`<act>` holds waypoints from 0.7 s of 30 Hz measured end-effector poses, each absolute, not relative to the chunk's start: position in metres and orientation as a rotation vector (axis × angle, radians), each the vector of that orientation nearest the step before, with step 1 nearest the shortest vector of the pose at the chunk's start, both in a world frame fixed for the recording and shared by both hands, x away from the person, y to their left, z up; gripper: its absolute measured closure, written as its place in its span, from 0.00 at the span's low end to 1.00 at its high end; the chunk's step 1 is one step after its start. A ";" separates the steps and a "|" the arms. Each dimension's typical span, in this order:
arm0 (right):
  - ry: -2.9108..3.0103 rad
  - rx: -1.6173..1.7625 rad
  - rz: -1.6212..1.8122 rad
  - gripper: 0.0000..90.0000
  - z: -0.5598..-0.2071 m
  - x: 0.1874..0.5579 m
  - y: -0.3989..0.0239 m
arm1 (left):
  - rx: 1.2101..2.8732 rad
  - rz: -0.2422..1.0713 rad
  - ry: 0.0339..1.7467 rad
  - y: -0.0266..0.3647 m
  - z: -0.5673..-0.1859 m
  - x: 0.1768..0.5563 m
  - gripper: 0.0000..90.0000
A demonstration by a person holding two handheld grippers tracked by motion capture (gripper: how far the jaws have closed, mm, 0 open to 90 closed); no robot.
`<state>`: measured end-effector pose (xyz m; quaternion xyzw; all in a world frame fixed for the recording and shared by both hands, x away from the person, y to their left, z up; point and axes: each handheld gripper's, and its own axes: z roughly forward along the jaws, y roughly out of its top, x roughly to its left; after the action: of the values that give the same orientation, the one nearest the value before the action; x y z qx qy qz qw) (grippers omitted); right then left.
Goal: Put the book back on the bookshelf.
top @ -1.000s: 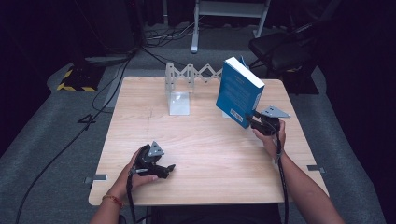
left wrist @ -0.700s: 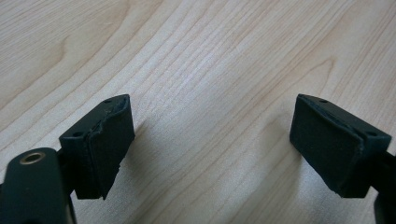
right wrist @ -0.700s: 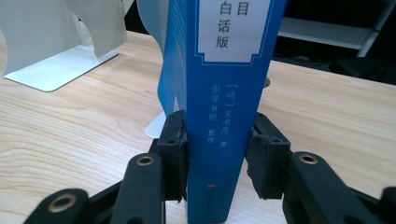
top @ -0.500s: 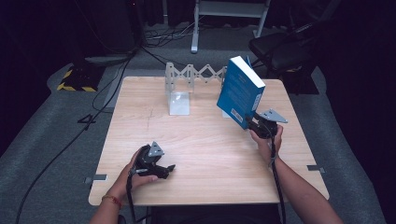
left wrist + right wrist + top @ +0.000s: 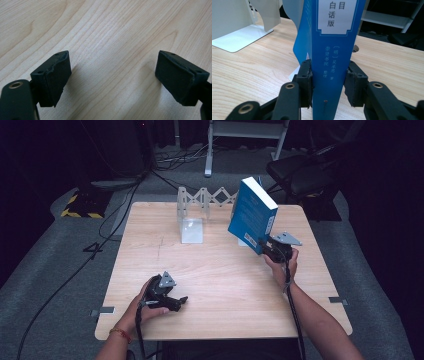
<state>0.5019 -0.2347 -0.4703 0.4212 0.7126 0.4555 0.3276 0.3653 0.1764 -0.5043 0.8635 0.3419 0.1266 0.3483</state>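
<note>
Worktop (image 5: 215,285): pale wood, carrying everything in play; bare boards run under and ahead of the left fingers.
Folding rack (image 5: 202,202): white, zigzag, standing at the far edge, well beyond both sets of fingers; its flat white end plate (image 5: 192,230) faces the near side, with no book in it yet.
Book (image 5: 252,215): blue, lifted off the worktop and tilted, its spine (image 5: 332,50) clamped between the right fingers, rising straight up from them.
Right gripper (image 5: 265,248): fingers (image 5: 305,75) closed on the book's lower spine, one pad on each cover.
Left gripper (image 5: 172,302): resting low near the front edge, fingers (image 5: 53,75) spread wide with nothing between them.
Progress: the pick-up looks done; carrying the book to the rack and standing it there is, I judge, what is left.
Change: compared with a second ago the book sits slightly farther toward the rack and leans a bit more; the left gripper has not shifted.
</note>
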 end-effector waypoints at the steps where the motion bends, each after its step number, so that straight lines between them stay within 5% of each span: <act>1: 1.867 1.111 1.189 0.69 -0.470 0.503 -0.234 | 2.239 0.328 0.886 0.176 -0.504 0.365 0.15; 21: 1.762 1.193 1.217 0.69 -0.475 0.483 -0.235 | 2.239 0.330 0.886 0.176 -0.504 0.365 0.16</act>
<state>0.4834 -0.2349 -0.4755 0.4580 0.6765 0.4670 0.3384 0.3648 0.1762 -0.5044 0.8636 0.3417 0.1273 0.3482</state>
